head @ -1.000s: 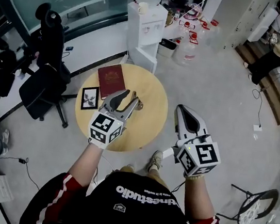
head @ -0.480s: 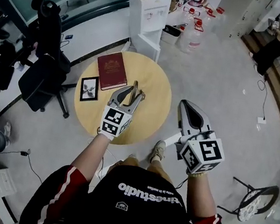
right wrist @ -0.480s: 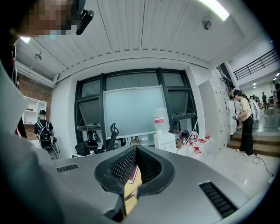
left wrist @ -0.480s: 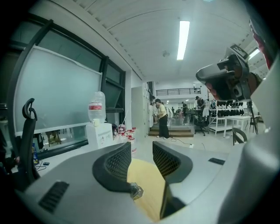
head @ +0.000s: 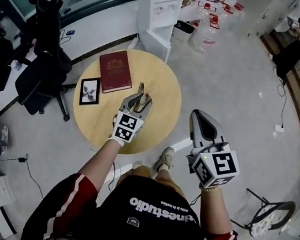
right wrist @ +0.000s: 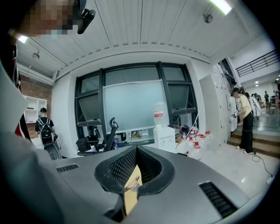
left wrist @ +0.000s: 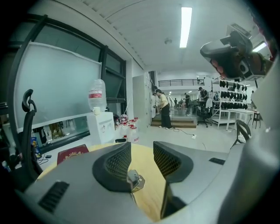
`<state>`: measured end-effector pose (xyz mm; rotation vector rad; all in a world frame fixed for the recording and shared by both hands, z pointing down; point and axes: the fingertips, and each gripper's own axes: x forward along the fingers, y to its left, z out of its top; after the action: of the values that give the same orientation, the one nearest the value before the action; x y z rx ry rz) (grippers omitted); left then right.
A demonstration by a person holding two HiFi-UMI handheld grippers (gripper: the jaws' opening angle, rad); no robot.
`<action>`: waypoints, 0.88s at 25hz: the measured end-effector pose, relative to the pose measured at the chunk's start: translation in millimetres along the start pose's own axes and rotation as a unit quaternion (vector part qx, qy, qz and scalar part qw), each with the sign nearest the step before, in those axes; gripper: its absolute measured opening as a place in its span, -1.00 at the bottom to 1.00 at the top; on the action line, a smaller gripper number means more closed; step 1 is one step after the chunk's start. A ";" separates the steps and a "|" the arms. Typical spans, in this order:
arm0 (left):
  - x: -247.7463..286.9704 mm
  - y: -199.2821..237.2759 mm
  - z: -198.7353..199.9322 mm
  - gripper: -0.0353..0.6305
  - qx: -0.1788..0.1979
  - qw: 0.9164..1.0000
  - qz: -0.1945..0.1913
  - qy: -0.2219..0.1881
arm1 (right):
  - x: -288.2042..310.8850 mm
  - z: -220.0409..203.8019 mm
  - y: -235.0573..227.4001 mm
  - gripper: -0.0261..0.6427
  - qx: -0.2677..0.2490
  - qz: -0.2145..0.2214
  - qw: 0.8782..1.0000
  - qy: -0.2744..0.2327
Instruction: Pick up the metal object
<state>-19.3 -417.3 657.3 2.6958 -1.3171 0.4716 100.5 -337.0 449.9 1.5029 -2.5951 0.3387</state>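
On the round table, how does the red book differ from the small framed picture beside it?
The red book is plainly larger than the framed picture. The book's cover is dark red; the picture has a black frame round a pale image. The book lies farther from the person than the picture. Both lie flat on the round table.

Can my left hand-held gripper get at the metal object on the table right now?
Probably yes. The left hand-held gripper sits right at the metal object. Its jaws are apart and have just been opening further, with the object between them and nothing in the way.
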 end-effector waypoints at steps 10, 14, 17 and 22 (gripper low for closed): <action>50.7 9.7 -64.4 -0.36 -0.008 0.998 0.020 0.058 | -0.1 -32.6 -33.3 -0.84 0.002 -0.009 0.999 0.031; 71.6 15.9 -87.7 -0.35 -0.003 0.997 0.029 0.077 | 3.3 -40.3 -40.2 -0.84 0.011 -0.002 0.999 0.033; 81.2 18.6 -103.8 -0.33 0.013 0.994 0.031 0.101 | 2.6 -49.3 -48.0 -0.84 0.004 -0.011 0.999 0.046; 92.8 22.1 -118.4 -0.31 0.020 0.992 0.047 0.119 | -1.7 -57.5 -60.6 -0.84 0.006 -0.018 0.998 0.052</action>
<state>-10.3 -473.8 798.1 2.5183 -1.3824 0.8100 153.5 -350.1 513.1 1.4928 -2.4875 0.4163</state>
